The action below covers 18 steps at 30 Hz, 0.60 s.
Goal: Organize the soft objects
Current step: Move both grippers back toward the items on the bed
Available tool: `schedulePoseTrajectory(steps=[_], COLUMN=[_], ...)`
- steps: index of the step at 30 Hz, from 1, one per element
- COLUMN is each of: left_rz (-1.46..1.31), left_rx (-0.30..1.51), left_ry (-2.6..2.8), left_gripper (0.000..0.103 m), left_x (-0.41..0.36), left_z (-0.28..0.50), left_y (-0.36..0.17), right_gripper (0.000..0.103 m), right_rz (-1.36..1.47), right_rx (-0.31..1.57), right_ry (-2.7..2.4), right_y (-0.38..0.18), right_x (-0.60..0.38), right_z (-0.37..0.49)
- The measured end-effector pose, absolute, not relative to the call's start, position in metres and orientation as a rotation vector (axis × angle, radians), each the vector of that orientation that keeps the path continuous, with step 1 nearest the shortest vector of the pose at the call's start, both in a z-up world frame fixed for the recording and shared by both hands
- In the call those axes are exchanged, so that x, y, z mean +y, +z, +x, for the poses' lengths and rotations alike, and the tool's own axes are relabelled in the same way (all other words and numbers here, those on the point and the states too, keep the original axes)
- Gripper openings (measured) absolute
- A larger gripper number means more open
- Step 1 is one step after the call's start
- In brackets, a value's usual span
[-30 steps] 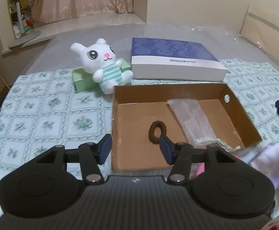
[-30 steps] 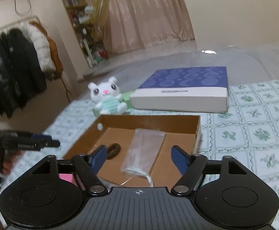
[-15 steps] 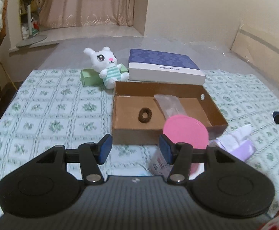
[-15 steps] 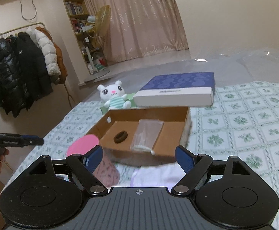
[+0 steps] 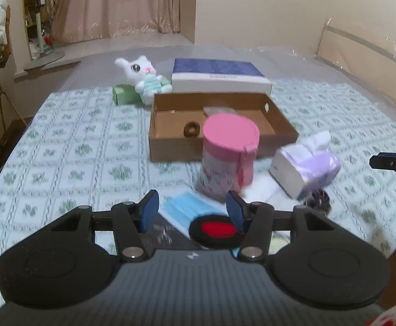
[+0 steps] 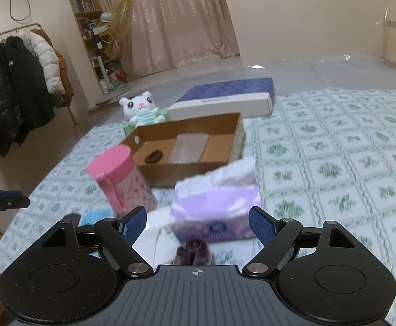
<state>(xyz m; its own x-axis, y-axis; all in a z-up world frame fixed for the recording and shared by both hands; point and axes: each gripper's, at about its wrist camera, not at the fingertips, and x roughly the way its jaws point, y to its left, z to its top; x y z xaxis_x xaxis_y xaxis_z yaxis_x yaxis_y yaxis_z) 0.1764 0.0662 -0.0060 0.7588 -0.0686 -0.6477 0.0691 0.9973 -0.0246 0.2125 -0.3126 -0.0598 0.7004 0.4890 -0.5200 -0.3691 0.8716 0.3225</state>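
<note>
An open cardboard box (image 5: 170,146) (image 6: 187,171) lies on the bed and holds a brown hair tie (image 5: 192,129) (image 6: 153,156) and a clear plastic bag (image 6: 189,146). A white plush bunny (image 5: 145,77) (image 6: 142,108) sits behind it. In front lie a purple tissue pack (image 5: 306,165) (image 6: 217,203), a blue face mask (image 5: 187,212), a dark scrunchie (image 6: 193,251) and a black-and-red pad (image 5: 215,229). My left gripper (image 5: 192,212) is open and empty above the mask. My right gripper (image 6: 198,224) is open and empty before the tissue pack.
A pink-lidded mug (image 5: 229,157) (image 6: 121,182) stands before the box. A blue-and-white flat box (image 5: 219,77) and a green box (image 5: 125,95) lie at the back. A coat rack (image 6: 15,89) stands left of the bed. The green-patterned bedspread (image 5: 75,163) extends left and right.
Both grippers have pulled back from the cardboard box toward the near edge of the bed. The mug, tissue pack, mask and scrunchie have come into view. Both stay open.
</note>
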Motion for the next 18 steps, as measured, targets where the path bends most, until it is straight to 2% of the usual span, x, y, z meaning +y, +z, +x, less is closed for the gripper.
schedulePoseTrajectory(steps=[18], left_rz=[-0.068], left_rx=[0.728], left_ry=[-0.017], left_gripper=[0.052], left_x=[0.047], left_z=[0.122], left_y=[-0.043], right_gripper=[0.083], right_rz=[0.163], right_rx=[0.731], right_ry=[0.478], right_y=[-0.103], right_x=[-0.282], right_z=[0.161])
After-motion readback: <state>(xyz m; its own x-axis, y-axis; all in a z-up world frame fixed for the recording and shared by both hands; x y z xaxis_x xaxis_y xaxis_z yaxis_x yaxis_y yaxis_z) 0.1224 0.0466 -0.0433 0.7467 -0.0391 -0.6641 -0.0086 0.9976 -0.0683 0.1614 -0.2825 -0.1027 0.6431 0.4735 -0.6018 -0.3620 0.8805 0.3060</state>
